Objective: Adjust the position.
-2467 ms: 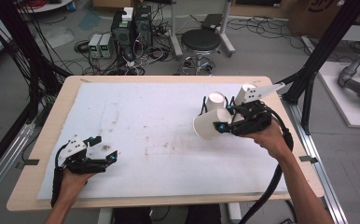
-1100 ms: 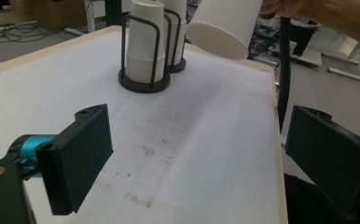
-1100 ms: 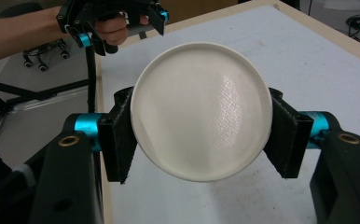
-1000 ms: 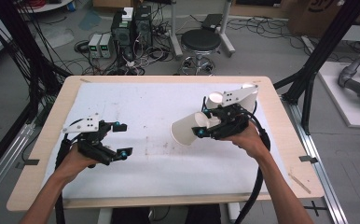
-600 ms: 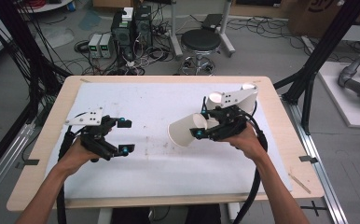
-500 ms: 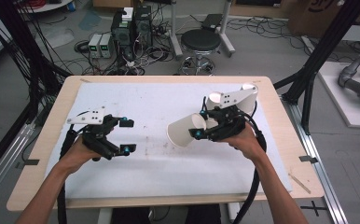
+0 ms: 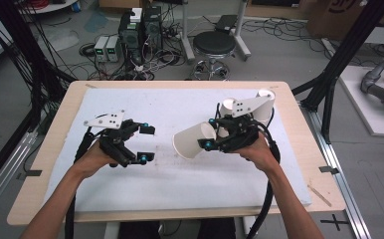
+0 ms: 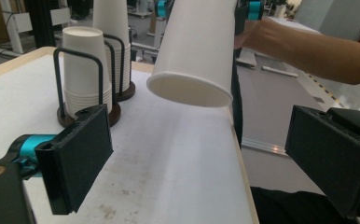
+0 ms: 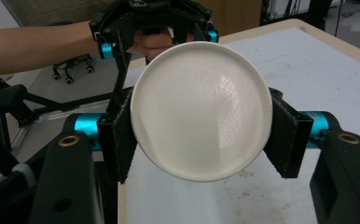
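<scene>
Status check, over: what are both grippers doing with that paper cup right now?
Right gripper shut on paper cup, cup on its side, mouth toward the left gripper. Left gripper open, apart from cup. Nothing between them; cup stacks stand behind.

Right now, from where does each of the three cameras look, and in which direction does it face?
High view: above the person's side, looking forward and down at the table; both forearms, left gripper, right gripper holding the paper cup.
Left gripper view: rides the left gripper, faces the cup's open mouth and the cup stacks; its open jaws show.
Right gripper view: rides the right gripper, faces the cup's base and the left gripper.
All views share the cup.
</scene>
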`<state>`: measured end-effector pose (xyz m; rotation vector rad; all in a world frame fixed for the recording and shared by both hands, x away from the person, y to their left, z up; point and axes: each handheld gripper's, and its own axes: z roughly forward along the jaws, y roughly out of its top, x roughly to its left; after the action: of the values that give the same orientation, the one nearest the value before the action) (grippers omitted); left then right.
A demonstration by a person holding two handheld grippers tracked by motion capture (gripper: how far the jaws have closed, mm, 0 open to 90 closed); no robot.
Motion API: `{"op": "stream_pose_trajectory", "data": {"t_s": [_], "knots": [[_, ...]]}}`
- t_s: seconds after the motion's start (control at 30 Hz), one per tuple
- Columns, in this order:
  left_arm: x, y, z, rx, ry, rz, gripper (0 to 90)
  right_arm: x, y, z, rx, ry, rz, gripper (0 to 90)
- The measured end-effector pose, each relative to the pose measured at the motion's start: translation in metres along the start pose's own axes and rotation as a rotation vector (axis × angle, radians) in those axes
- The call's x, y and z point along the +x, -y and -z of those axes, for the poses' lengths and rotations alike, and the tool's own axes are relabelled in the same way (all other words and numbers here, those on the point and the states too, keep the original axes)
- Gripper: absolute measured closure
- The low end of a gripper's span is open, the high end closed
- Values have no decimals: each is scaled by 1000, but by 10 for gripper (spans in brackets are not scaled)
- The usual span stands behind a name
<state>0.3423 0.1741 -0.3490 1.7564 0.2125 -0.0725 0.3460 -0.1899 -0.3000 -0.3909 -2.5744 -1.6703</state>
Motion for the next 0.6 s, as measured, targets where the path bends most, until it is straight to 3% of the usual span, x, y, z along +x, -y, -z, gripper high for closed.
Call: {"op": "stream_pose_trajectory", "data": {"t_s": [0.3, 0.6], "knots": [[5, -8, -17, 15, 48, -17, 72, -1, 0, -8, -28, -26, 9, 359], [6, -5, -36, 15, 66, -28, 72, -1, -1, -14, -31, -50, 11, 359]]}}
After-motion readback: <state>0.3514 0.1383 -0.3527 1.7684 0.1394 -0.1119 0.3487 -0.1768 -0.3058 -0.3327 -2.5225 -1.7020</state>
